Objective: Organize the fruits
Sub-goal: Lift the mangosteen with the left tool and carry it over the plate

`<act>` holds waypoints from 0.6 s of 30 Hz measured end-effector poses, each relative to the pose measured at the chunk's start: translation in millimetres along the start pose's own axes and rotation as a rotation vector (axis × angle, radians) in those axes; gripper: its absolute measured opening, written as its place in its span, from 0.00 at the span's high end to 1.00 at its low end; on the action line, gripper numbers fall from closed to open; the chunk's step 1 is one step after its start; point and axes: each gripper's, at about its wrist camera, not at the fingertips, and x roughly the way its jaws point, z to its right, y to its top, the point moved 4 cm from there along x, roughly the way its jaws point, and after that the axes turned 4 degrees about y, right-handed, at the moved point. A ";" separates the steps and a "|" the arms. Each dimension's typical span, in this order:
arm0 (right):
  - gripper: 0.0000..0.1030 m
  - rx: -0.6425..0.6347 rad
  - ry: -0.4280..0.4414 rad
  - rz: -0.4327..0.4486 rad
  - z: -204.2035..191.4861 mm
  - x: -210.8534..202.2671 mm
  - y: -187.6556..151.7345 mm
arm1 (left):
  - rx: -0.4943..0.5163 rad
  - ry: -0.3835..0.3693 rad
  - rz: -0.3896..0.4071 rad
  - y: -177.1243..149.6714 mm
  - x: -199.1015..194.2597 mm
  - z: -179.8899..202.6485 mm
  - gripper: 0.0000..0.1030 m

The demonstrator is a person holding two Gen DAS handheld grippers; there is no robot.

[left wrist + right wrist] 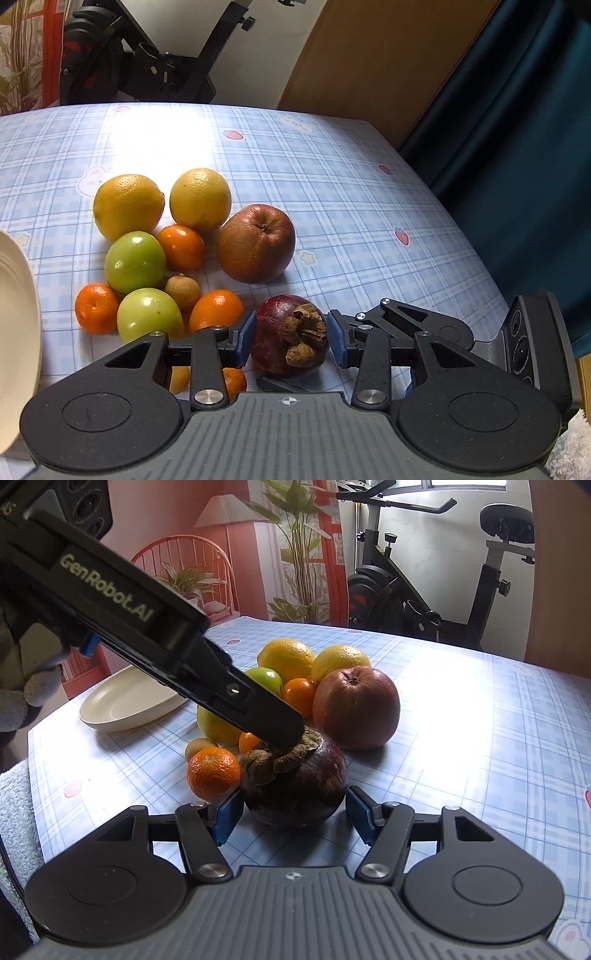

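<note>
**Dark purple mangosteen sits between two grippers**

Purple-skinned and round, the mangosteen with a dry brown calyx [291,334] rests on the blue plaid tablecloth with strawberry and bunny prints [351,206], at the near edge of the fruit pile. The left gripper [291,334] straddles it with its blue pads on either side; the left pad looks to be at the skin, while a thin gap shows at the right pad, so a firm grip cannot be confirmed. In the right wrist view, the left gripper reaches down from the upper left, its black finger tip lying on the calyx.

The right gripper [295,814] also brackets the mangosteen [295,786], its jaws moderately wide, with narrow gaps between its pads and the fruit.

Behind the mangosteen lie a large red-brown apple [256,243], two yellow lemons [127,206] [200,199], two green round fruits [135,262] [149,314], several small orange tangerines [218,310], and a small tan longan [183,291], most of them touching. A cream oval plate [129,701] stands just left of the pile.
</note>
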 end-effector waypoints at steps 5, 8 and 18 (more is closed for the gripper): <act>0.38 0.005 0.004 0.001 1.4 0.0 -0.6 | 0.002 -0.016 -0.027 1.9 7.6 0.4 0.57; 0.38 0.007 0.006 0.000 1.8 0.2 -0.6 | 0.006 -0.027 -0.031 2.1 8.6 -1.0 0.57; 0.38 0.013 0.011 0.005 3.3 -1.2 -0.8 | 0.002 -0.052 -0.038 2.2 10.0 -5.0 0.51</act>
